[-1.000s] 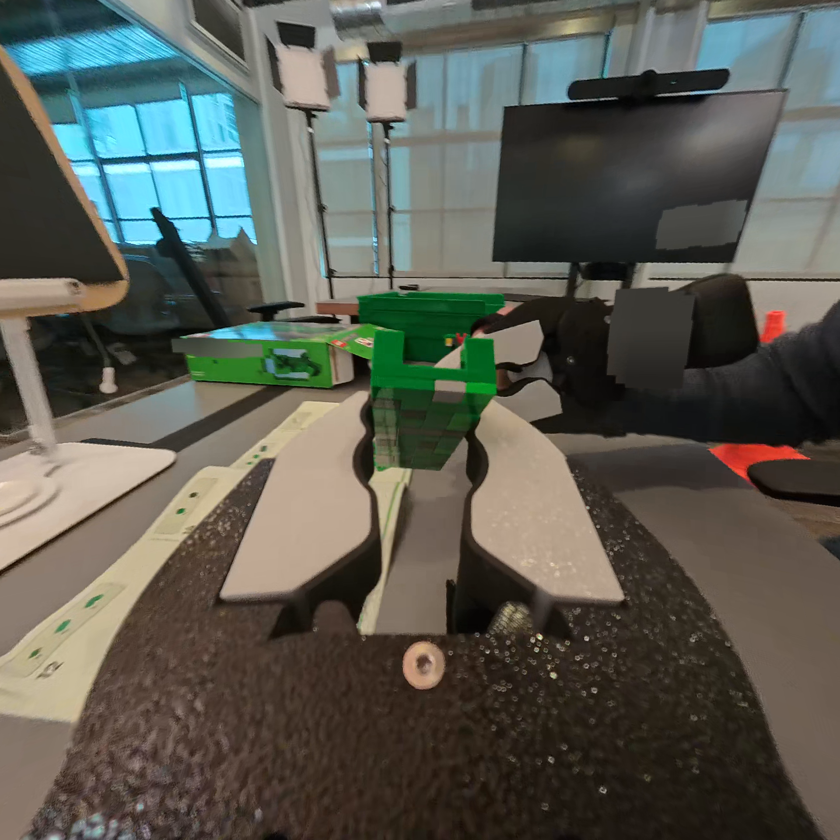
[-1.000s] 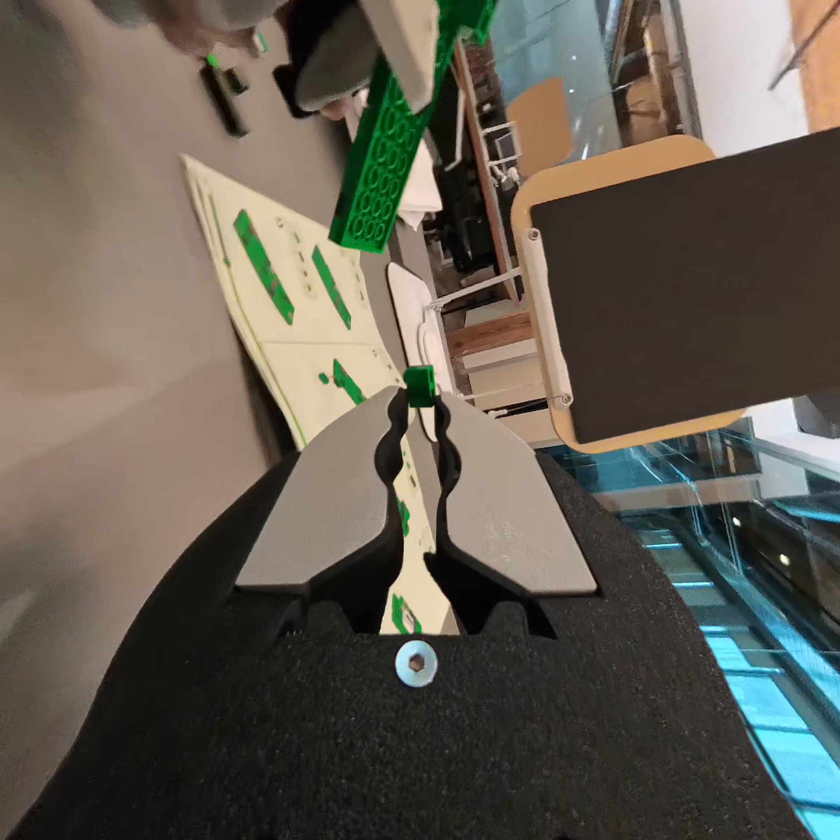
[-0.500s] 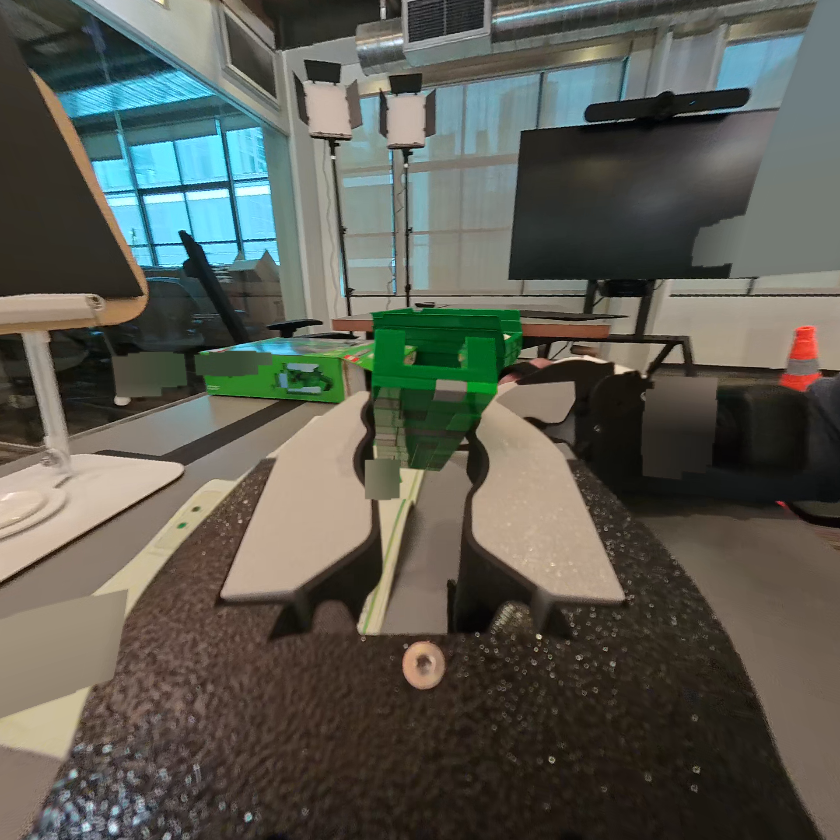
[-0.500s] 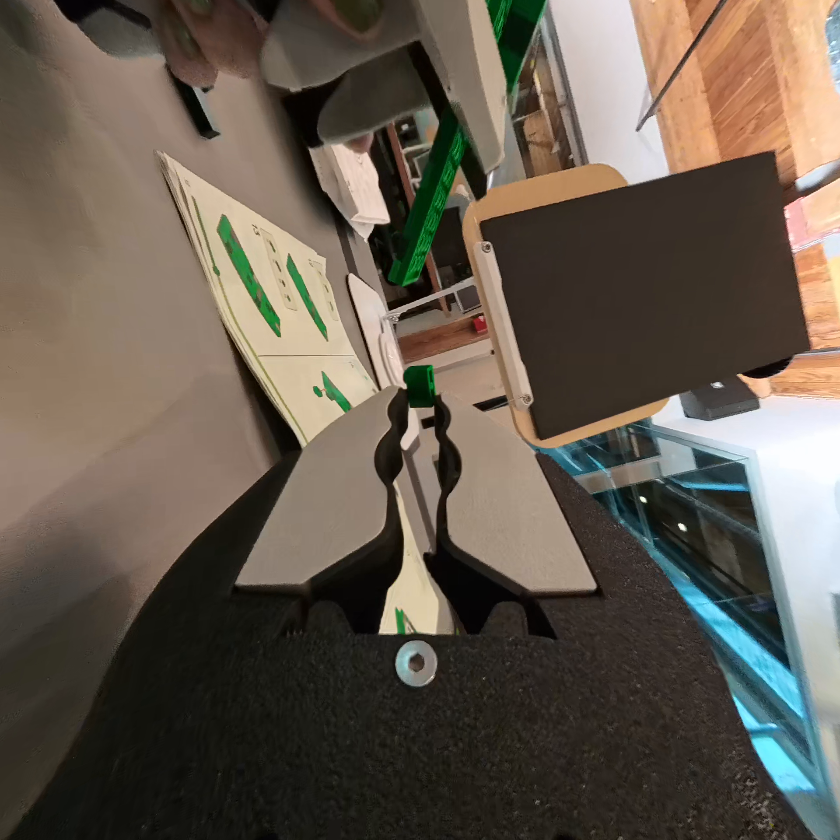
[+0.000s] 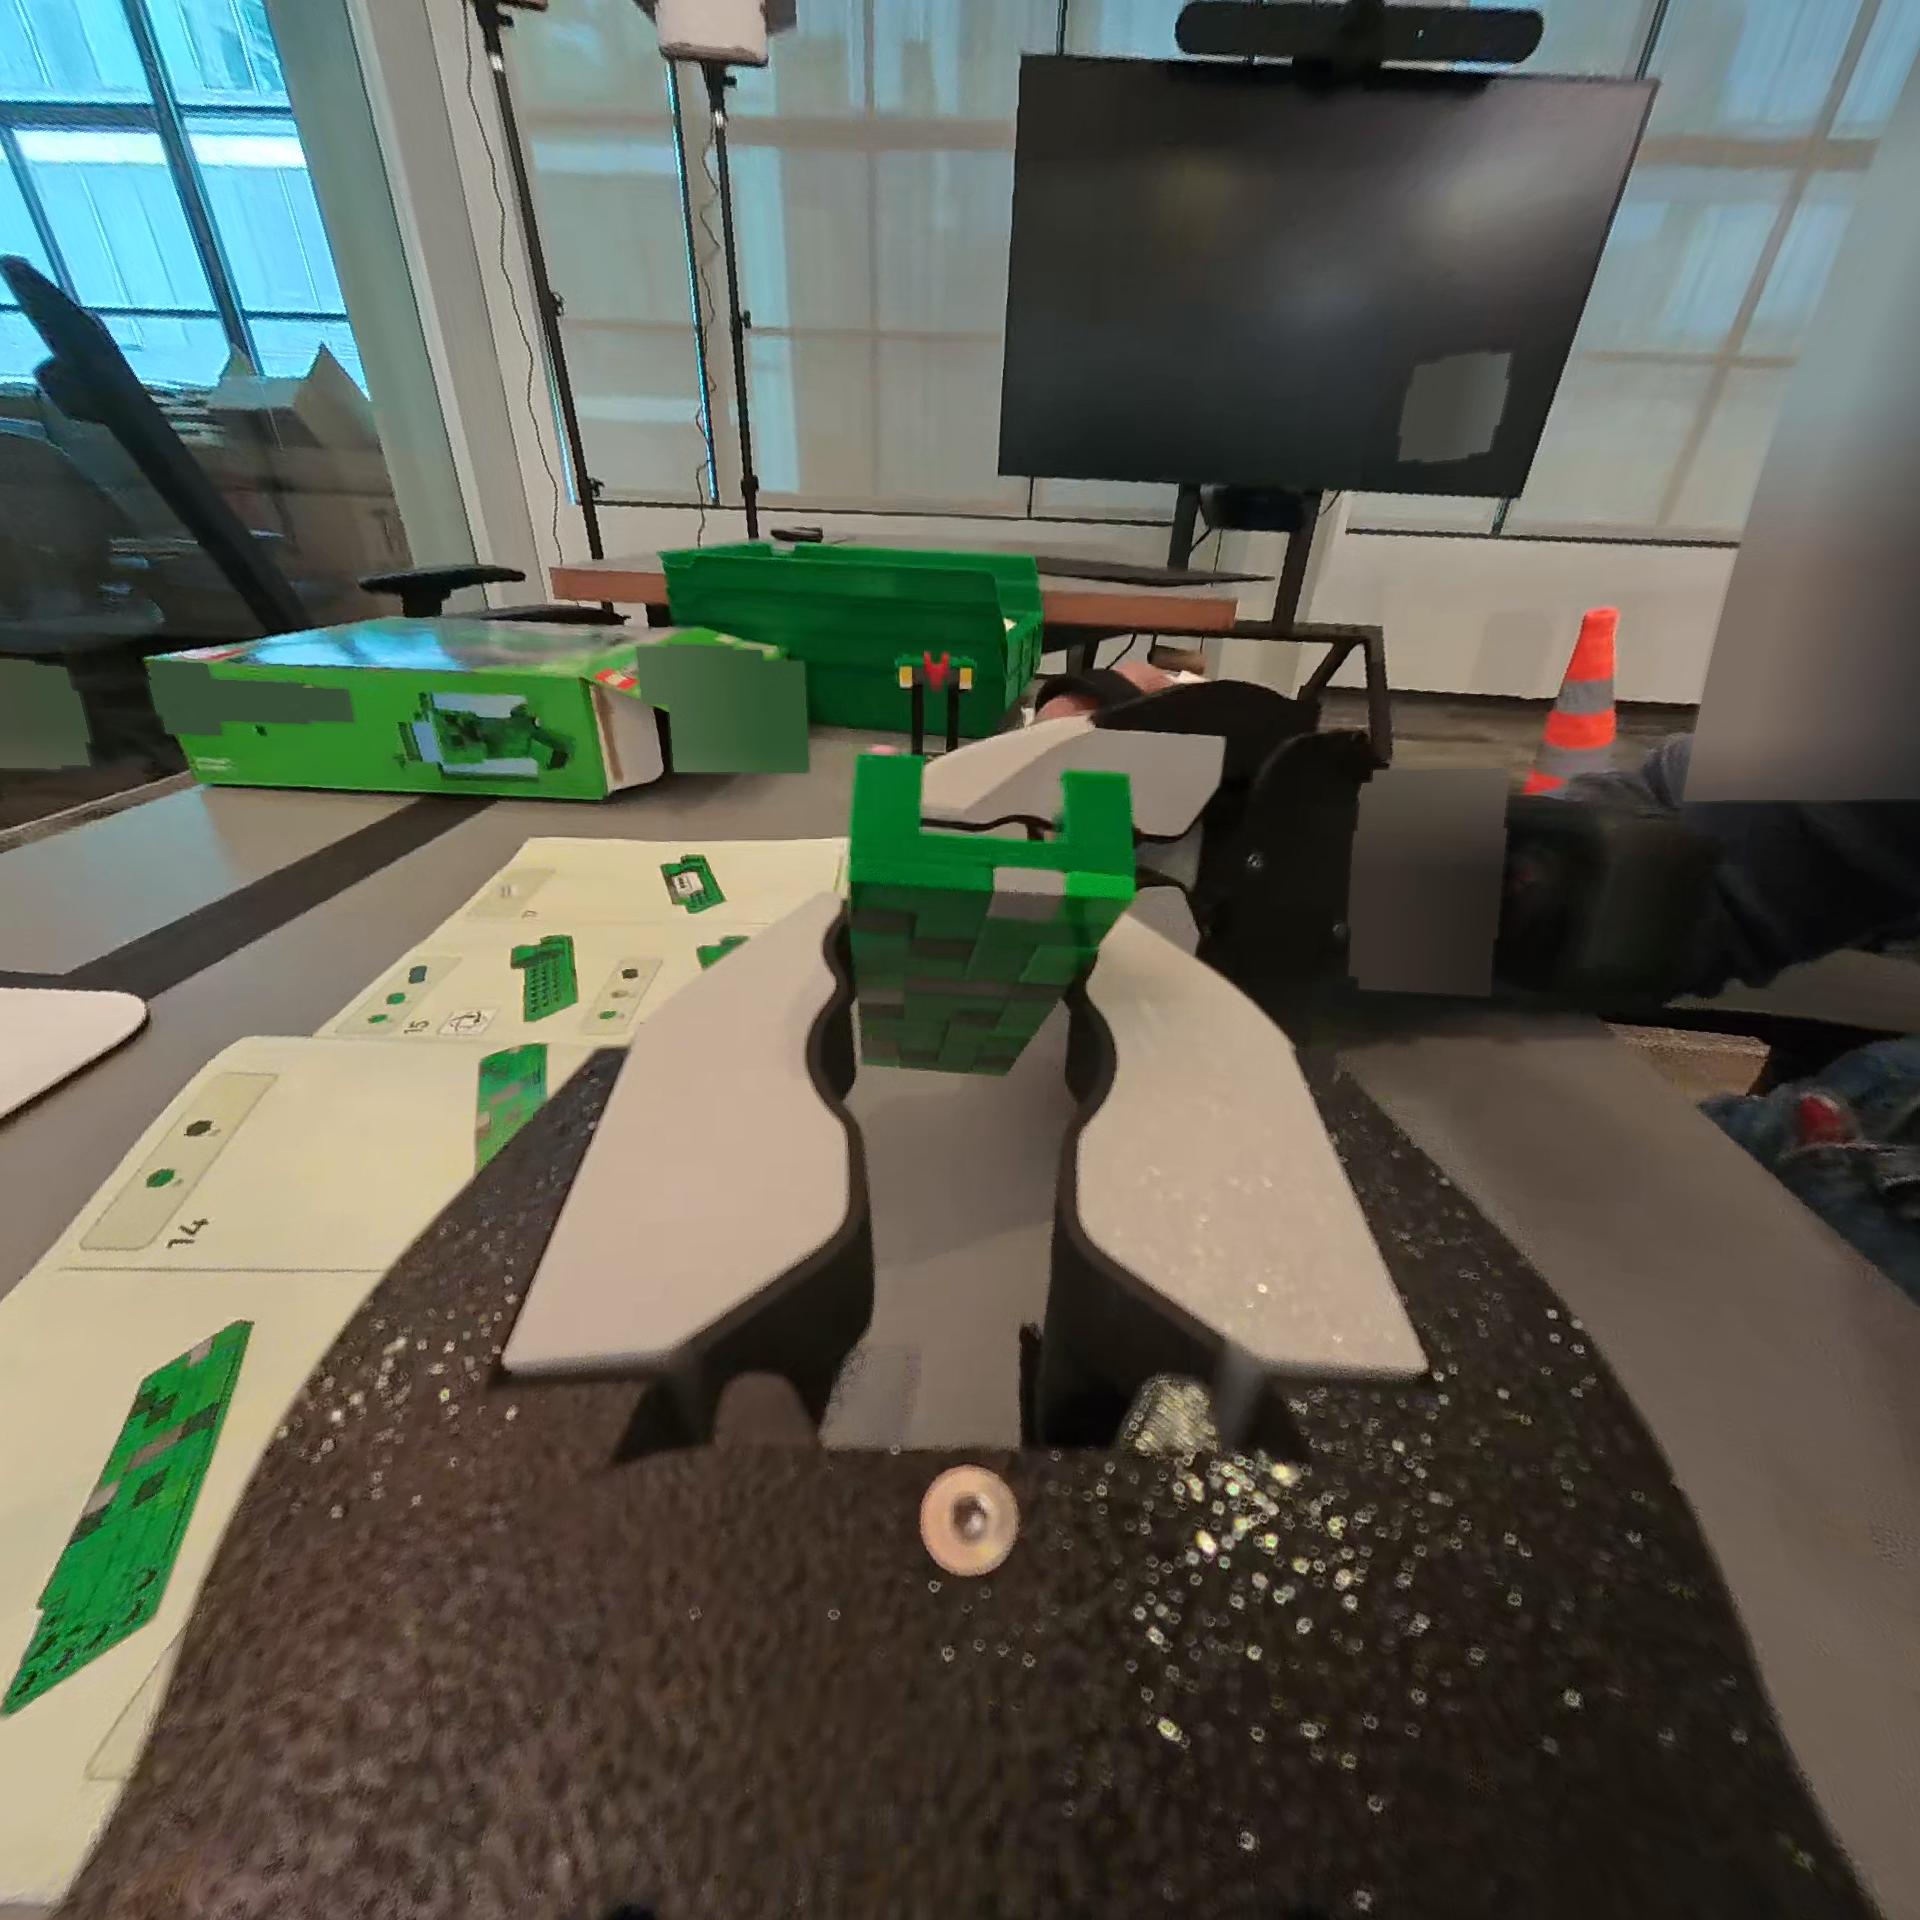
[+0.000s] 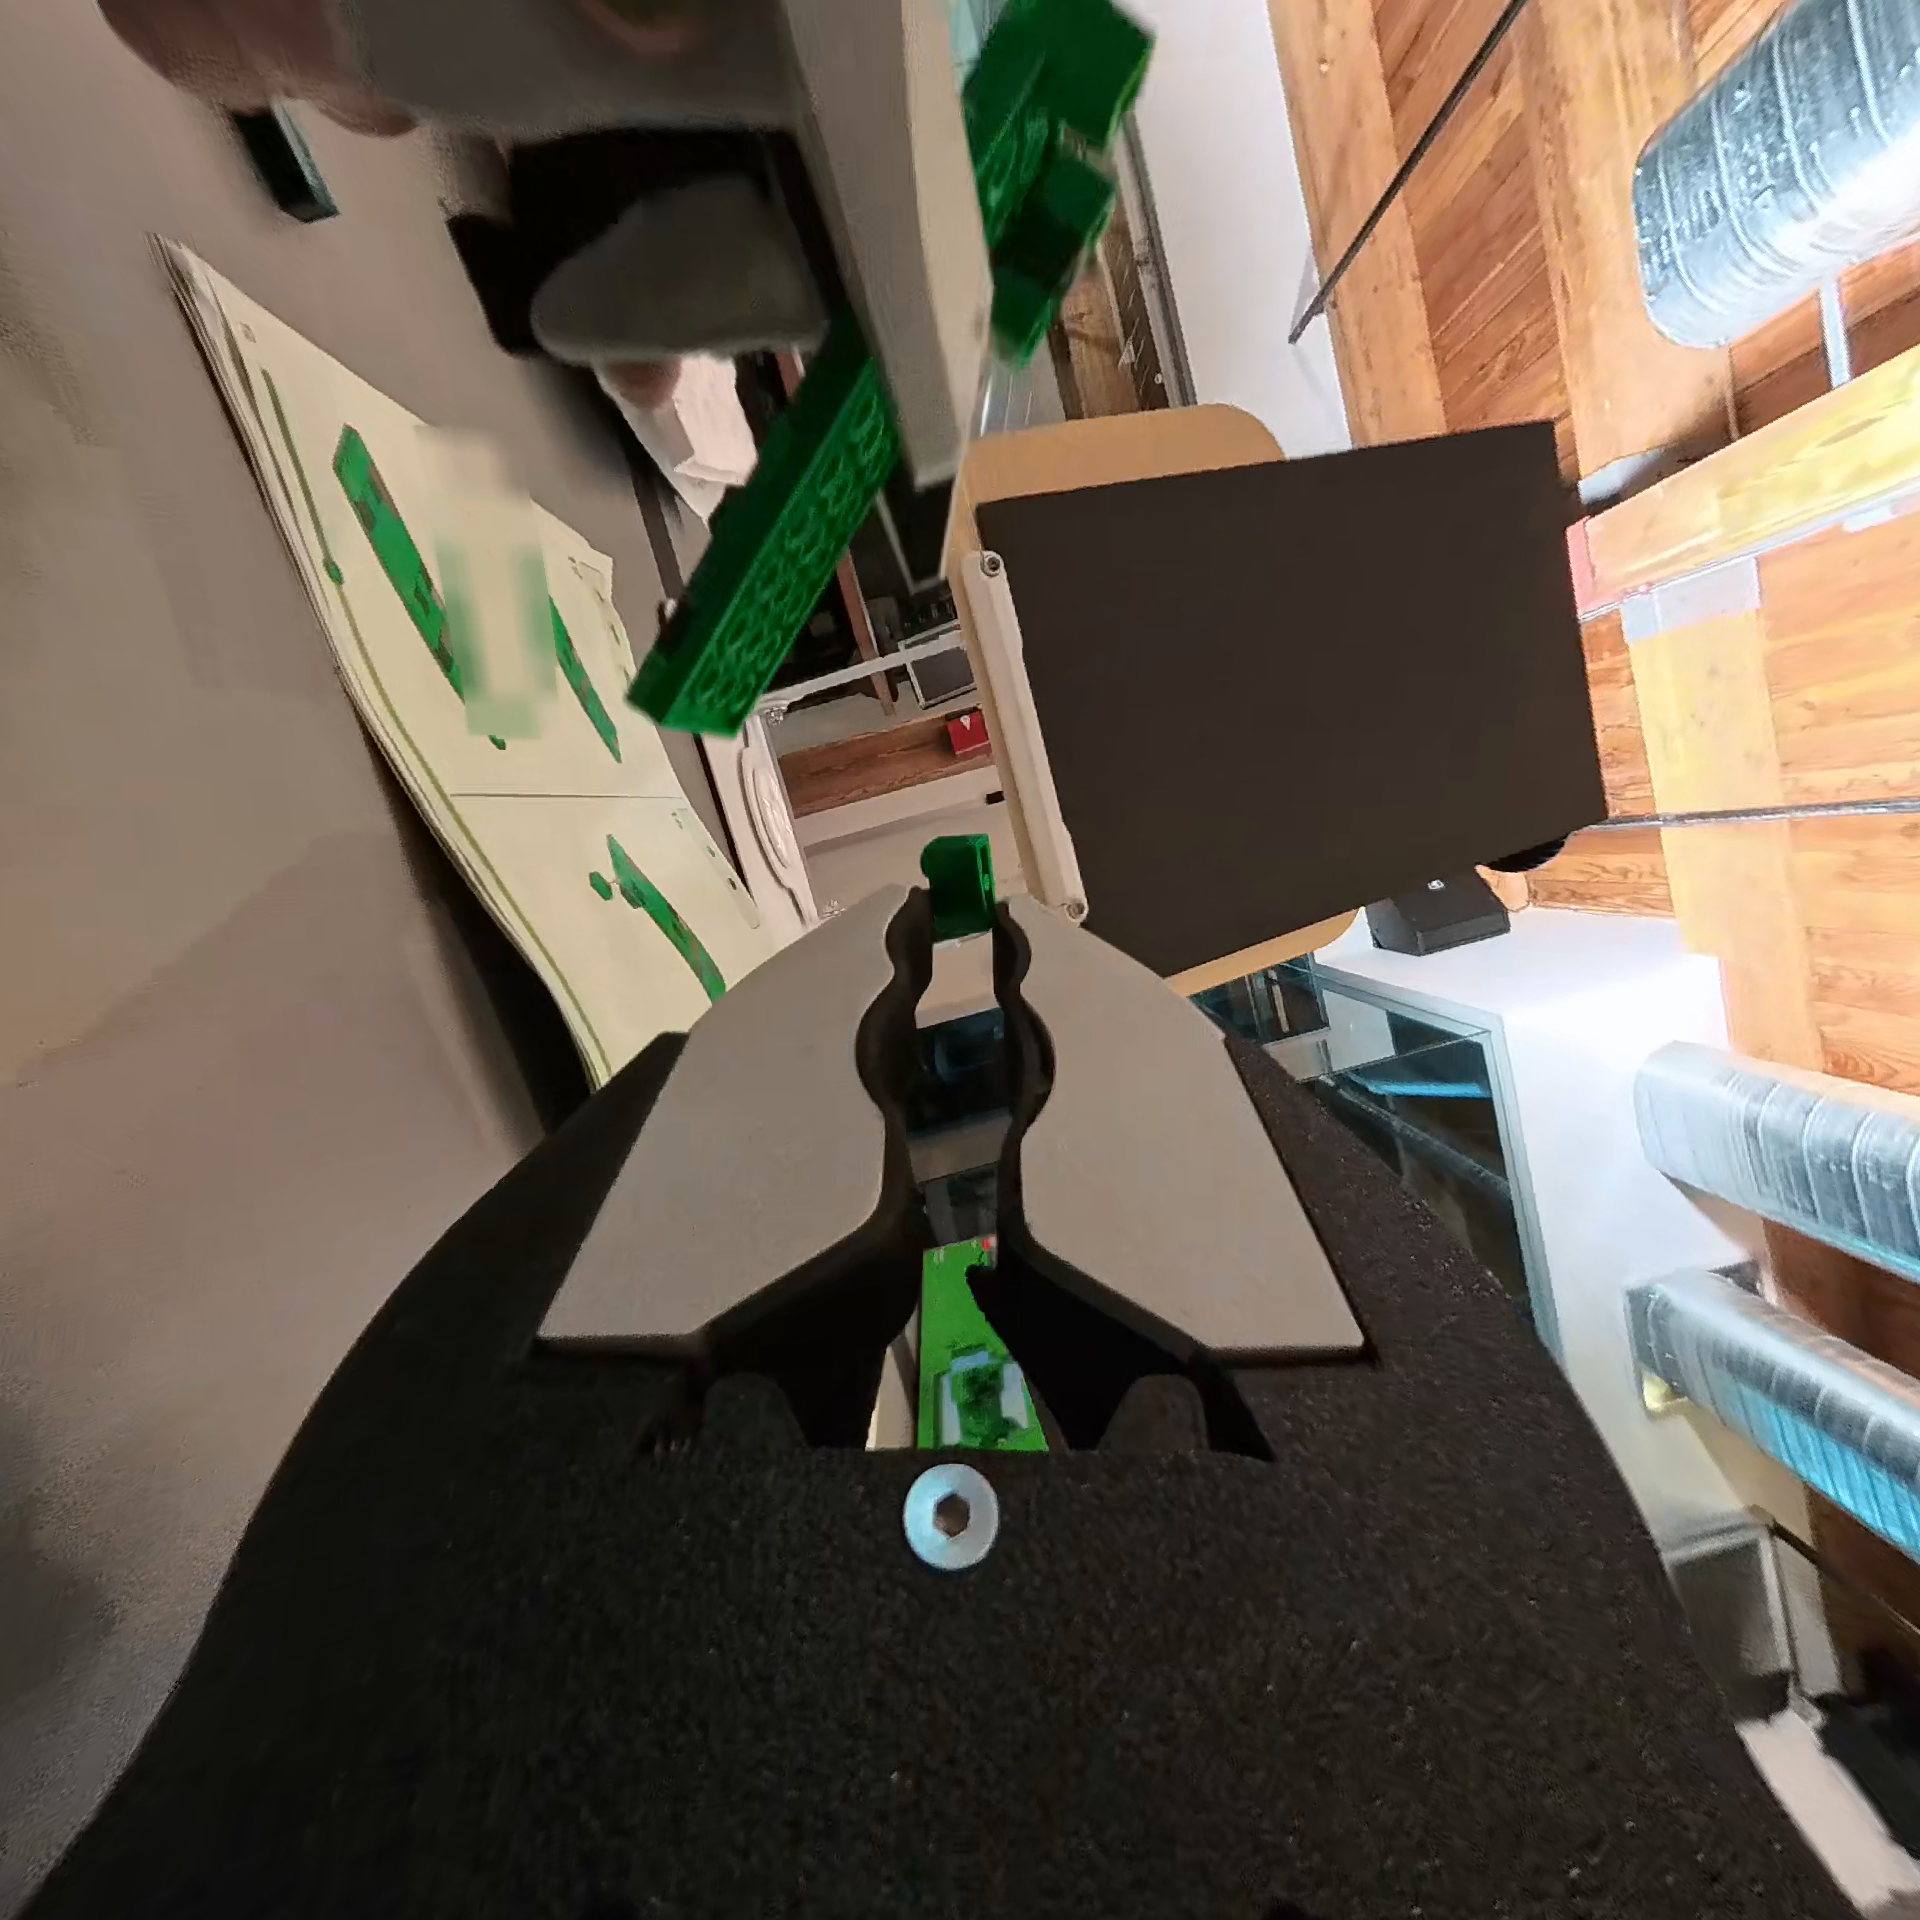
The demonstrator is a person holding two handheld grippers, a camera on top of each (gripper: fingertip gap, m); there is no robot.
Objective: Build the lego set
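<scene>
My left gripper (image 5: 961, 940) is shut on a flat green lego build (image 5: 982, 935) tiled in green and grey, with two green posts on its far end, held above the table. In the right wrist view, which is rolled on its side, the same build (image 6: 779, 561) shows edge-on with its underside visible, held by the left gripper's fingers (image 6: 883, 270). My right gripper (image 6: 958, 909) is shut on a small green brick (image 6: 958, 883) and sits a short way from the build. In the left wrist view the right gripper (image 5: 1101, 769) shows just behind the build.
Open instruction sheets (image 5: 343, 1101) lie on the grey table (image 5: 1558, 1195) at left. A green set box (image 5: 416, 707) and green bin (image 5: 862, 623) stand at the back. A small dark model with red and yellow parts (image 5: 935, 696) stands near the bin. A tablet on a stand (image 6: 1278, 686) shows in the right wrist view.
The left gripper has tilted down with the build, so more of the table and instruction sheets shows. The right gripper has turned, and the build now appears closer in its view.
</scene>
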